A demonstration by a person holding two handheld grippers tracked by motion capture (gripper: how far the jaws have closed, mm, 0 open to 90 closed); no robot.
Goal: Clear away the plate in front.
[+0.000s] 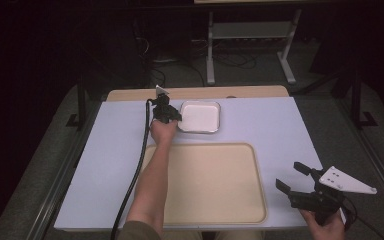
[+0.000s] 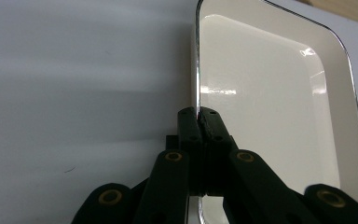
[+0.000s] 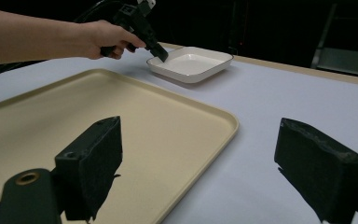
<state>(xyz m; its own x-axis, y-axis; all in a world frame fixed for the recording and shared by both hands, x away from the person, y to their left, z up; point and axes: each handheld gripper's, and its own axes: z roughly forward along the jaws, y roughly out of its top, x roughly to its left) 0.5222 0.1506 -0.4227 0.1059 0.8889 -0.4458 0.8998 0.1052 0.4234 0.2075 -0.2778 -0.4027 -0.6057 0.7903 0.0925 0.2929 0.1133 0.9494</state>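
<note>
Pinching white dish rim between left gripper fingers; right gripper fingers wide apart.

A white-covered worktop, its tan far edge bare, carries a large beige tray toward the near side and a small white square dish just beyond it.

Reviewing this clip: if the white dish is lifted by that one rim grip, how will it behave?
The white dish looks rigid, so it probably won't flex. Its glossy glaze may slip between the shut jaws of the left hand-held gripper. Pinched at one edge, it would likely droop on the far side.
</note>
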